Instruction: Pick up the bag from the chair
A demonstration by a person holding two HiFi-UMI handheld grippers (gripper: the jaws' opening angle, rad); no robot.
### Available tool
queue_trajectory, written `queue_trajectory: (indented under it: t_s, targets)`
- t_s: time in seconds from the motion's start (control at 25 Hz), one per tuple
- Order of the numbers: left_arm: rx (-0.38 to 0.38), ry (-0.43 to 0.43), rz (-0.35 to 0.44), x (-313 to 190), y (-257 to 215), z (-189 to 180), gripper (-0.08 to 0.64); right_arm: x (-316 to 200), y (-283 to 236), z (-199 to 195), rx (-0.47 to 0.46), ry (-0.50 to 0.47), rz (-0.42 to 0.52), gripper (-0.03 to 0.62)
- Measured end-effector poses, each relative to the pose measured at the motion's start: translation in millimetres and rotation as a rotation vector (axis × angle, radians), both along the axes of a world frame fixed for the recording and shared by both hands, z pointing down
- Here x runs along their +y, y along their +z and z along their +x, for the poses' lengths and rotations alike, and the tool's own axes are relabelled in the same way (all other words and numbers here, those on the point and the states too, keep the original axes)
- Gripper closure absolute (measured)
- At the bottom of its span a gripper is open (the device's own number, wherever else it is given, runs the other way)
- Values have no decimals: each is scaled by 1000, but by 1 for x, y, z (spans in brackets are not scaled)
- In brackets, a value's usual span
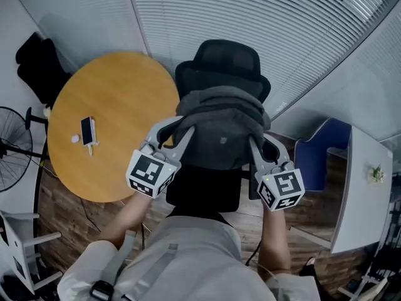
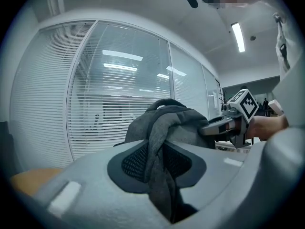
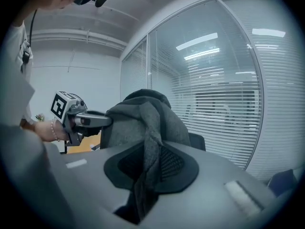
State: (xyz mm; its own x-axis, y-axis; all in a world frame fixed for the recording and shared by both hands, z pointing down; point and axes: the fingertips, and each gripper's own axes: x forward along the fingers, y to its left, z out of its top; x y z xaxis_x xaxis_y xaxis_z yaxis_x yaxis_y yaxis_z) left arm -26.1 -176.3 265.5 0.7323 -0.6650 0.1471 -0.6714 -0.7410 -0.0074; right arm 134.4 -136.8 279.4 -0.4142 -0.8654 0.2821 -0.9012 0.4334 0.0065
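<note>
A dark grey fabric bag [image 1: 220,130] hangs lifted in front of the black office chair [image 1: 222,64], above its seat. My left gripper [image 1: 186,132] is shut on the bag's left edge; in the left gripper view a fold of grey cloth [image 2: 159,171] is pinched between the jaws. My right gripper [image 1: 255,144] is shut on the bag's right edge, with cloth [image 3: 148,171] squeezed between its jaws. Each gripper view shows the other gripper across the bag: the right gripper [image 2: 214,126] and the left gripper [image 3: 102,120].
A round wooden table [image 1: 106,118] stands left of the chair, with a phone [image 1: 88,130] on it. A fan [image 1: 9,146] is at far left. A blue chair [image 1: 316,155] and a white desk [image 1: 366,187] are at right. Blinds on glass walls [image 1: 250,17] run behind.
</note>
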Motion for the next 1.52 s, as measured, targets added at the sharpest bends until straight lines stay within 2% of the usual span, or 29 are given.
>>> queue_trajectory:
  t_s: [0.64,1.52]
  targets:
    - [32,3,49,32,-55,-5,471,33,-53,-6,6,11,50,535]
    - [61,-3,54,42,-74,-10,472,42,-70,-11,-3,14,74,535]
